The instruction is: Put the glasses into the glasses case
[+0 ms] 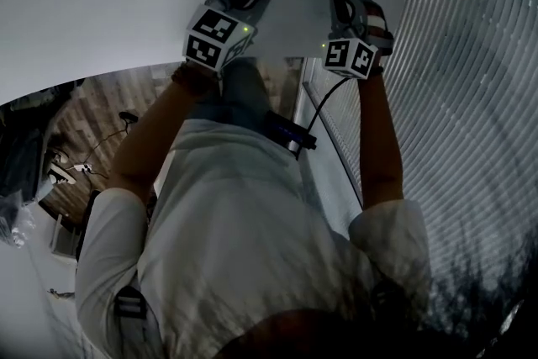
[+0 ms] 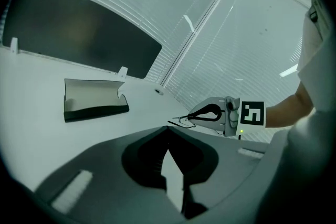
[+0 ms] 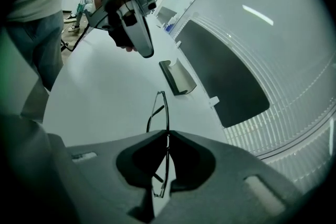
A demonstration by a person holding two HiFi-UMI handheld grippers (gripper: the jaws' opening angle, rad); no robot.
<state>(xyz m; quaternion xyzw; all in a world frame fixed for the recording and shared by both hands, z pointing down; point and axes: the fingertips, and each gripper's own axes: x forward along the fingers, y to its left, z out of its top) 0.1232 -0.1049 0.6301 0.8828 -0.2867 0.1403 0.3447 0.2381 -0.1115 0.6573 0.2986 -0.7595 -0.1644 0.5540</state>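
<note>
Thin wire-framed glasses (image 3: 159,113) hang pinched edge-on between the jaws of my right gripper (image 3: 168,134), which is shut on them above the white table (image 1: 101,4). The left gripper view shows that right gripper (image 2: 220,115) at the right with the glasses (image 2: 184,122) sticking out of its tip. The dark glasses case (image 2: 94,98) lies open on the table, farther back and to the left; in the right gripper view the case (image 3: 178,77) sits just beyond the glasses. My left gripper (image 2: 168,129) hovers over the table with its jaw tips together and nothing between them.
A long dark panel (image 2: 79,29) runs along the table's far edge, with slatted blinds (image 1: 471,97) beside the table. A small round white fitting (image 2: 158,91) sits near the table's corner. The person's torso and legs fill the lower head view.
</note>
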